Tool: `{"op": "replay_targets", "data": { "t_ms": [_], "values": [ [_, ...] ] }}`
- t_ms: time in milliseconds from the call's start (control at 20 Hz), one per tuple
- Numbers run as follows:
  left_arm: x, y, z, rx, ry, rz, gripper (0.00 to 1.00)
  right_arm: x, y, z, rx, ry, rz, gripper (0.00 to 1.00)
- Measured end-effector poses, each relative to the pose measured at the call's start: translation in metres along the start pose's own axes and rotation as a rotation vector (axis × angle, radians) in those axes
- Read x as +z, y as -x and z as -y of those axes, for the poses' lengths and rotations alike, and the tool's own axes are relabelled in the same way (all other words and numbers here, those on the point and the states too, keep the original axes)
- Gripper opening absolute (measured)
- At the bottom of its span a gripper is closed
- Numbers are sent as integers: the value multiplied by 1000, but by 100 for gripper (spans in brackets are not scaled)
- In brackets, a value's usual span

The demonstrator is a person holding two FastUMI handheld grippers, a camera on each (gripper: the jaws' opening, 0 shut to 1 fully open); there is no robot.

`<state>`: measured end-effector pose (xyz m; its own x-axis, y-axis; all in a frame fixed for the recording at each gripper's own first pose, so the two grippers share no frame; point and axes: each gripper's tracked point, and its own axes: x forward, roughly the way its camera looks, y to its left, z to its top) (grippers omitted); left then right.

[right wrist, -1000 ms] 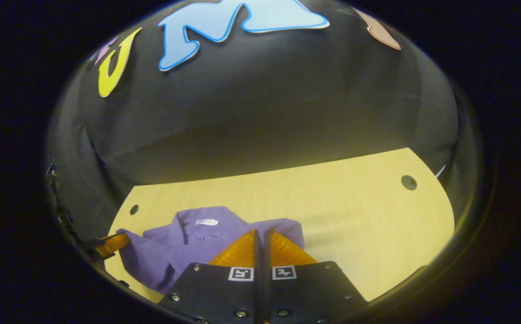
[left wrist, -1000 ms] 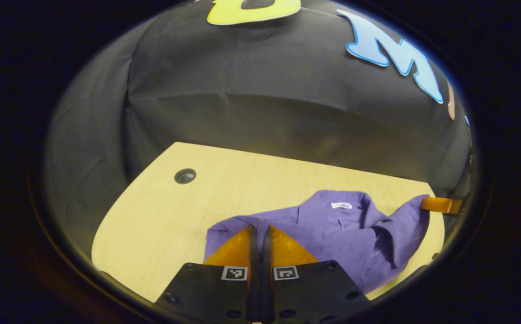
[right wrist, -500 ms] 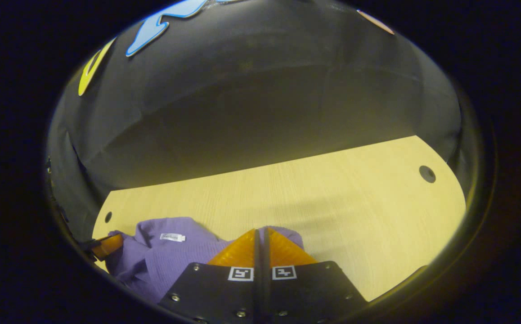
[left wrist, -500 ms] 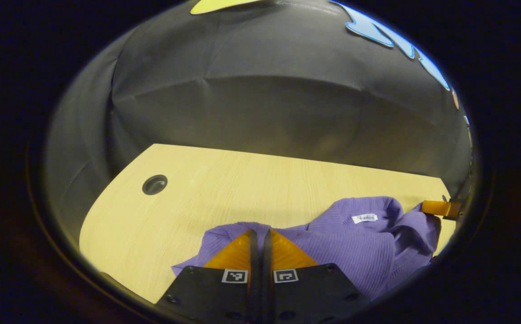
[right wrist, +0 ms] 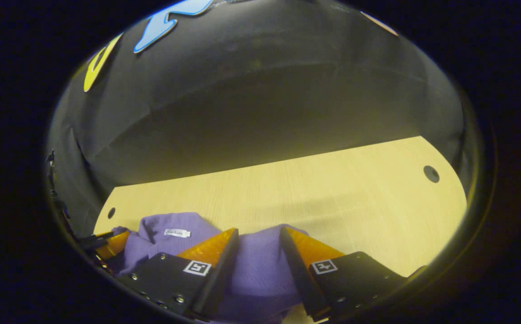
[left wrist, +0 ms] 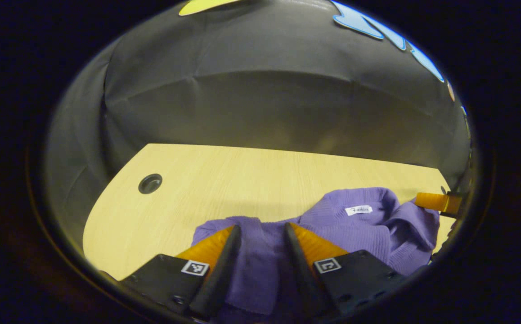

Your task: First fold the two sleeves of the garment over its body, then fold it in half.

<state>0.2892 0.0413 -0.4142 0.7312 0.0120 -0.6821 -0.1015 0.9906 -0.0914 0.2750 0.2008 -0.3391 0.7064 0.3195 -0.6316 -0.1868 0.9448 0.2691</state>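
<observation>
A purple knitted garment (left wrist: 355, 234) lies bunched on the light wooden table (left wrist: 224, 180), collar and white neck label facing up. In the left gripper view my left gripper (left wrist: 260, 231) stands open over the garment's near left edge, purple cloth lying between its spread fingers. The right gripper's fingertip (left wrist: 436, 201) pokes in at the far right by the garment's other side. In the right gripper view my right gripper (right wrist: 258, 234) is open too, over a purple fold (right wrist: 256, 265). The left gripper's fingers (right wrist: 112, 243) sit at the far left beside the collar.
The table has a round cable hole (left wrist: 150, 183) near its back left corner, and another hole (right wrist: 431, 173) at the right in the right gripper view. Bare wood stretches behind the garment up to the black cloth wall.
Both grippers were shut a second and half a second ago and now stand open. The purple cloth they held now lies slack between their fingers.
</observation>
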Motion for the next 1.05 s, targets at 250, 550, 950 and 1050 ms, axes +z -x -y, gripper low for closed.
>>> {"op": "replay_targets", "data": {
  "t_ms": [250,550,950,1050],
  "values": [
    [64,79,23,-46,6,165,98,42,77,-18,15,32,116,70],
    [131,250,54,-111,-48,376,95,94,234,-48,47,77,313,70],
    [122,411,65,-154,-96,529,94,71,386,-68,48,106,444,65],
    [114,424,68,-161,-116,539,94,56,400,-69,43,86,442,69]
  ]
}}
